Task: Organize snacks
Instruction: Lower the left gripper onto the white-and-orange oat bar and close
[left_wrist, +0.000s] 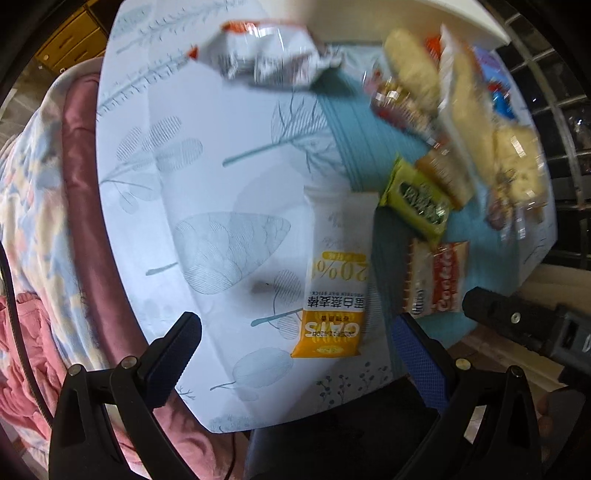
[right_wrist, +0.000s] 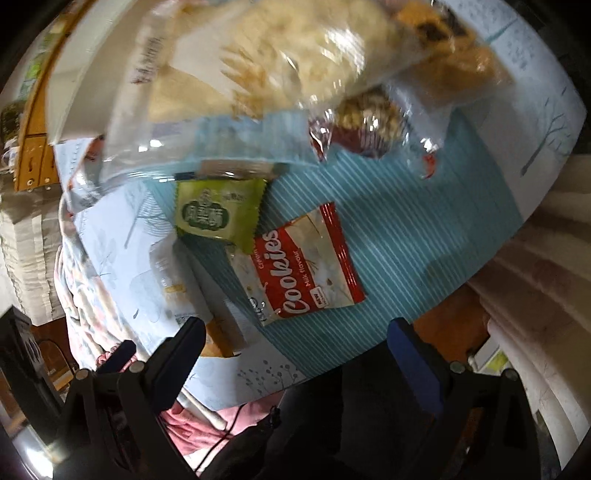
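Oat bar (left_wrist: 338, 295) clear only from left gripper (left_wrist: 295, 354); right gripper (right_wrist: 295, 354) likewise agape, empty.

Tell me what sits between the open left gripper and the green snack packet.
In the left wrist view, the OATS bar lies between the left gripper and the green packet, on the leaf-print tablecloth.

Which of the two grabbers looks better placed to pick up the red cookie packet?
Probably the right gripper: its open jaws frame the cookie packet just ahead. The left gripper, also open, faces the oat bar instead.
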